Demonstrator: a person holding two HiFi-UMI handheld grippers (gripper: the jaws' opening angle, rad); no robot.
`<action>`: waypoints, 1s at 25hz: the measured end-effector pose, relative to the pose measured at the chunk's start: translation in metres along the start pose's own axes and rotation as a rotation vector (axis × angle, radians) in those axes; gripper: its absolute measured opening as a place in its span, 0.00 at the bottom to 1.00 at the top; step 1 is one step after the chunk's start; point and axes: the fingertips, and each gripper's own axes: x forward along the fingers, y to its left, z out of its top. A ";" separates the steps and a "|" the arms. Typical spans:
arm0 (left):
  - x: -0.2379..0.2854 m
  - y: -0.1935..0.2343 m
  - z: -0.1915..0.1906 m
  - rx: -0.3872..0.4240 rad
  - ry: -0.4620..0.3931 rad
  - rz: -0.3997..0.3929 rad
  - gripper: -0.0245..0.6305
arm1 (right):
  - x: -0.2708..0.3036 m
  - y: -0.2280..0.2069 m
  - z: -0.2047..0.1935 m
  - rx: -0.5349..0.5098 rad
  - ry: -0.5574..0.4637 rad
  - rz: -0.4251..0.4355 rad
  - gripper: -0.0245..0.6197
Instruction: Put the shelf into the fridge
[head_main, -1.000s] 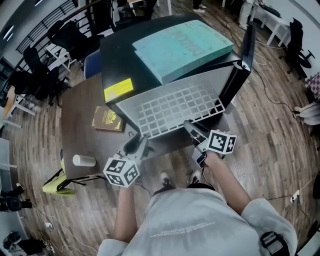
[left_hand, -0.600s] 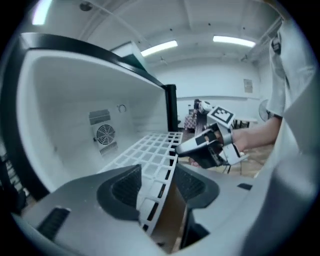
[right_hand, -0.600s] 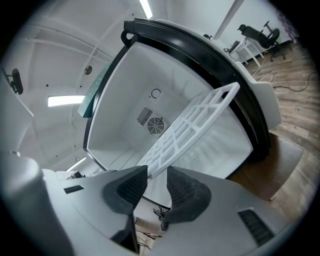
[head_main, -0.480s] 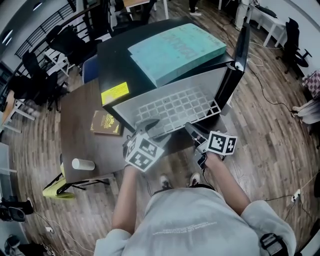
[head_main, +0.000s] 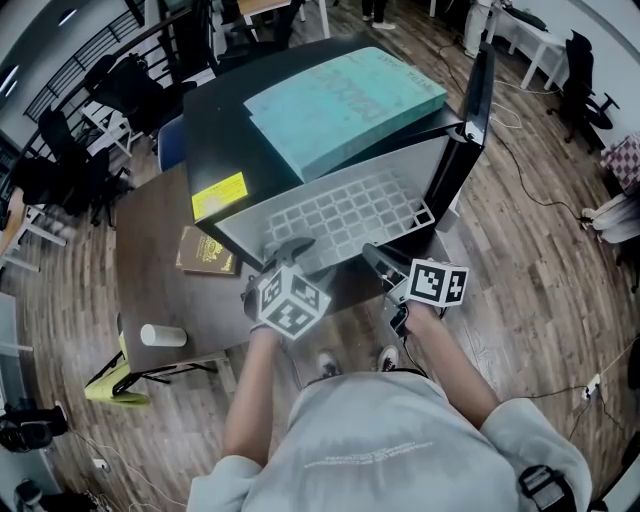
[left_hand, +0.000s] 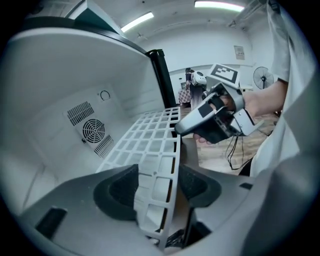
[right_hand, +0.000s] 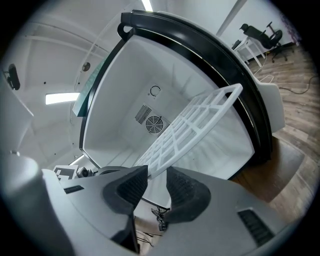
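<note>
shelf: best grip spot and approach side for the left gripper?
Best bet: the near rim of the shelf, left end, coming from the open front of the fridge, one jaw per face. It's a thin flat grid, far end already inside. The left gripper, jaws just opened, straddles that rim without pressing.

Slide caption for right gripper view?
Right gripper, jaws just closing, pinches the white grid shelf, tilted into the open fridge.
</note>
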 end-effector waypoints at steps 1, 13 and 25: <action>0.001 0.003 0.000 -0.003 0.002 0.008 0.43 | 0.003 0.000 0.002 -0.008 0.000 -0.004 0.24; 0.015 0.039 0.002 -0.030 0.014 0.174 0.32 | 0.040 -0.002 0.028 -0.046 -0.025 -0.005 0.24; 0.030 0.063 -0.001 0.076 0.155 0.300 0.32 | 0.062 -0.006 0.040 -0.044 -0.013 0.030 0.24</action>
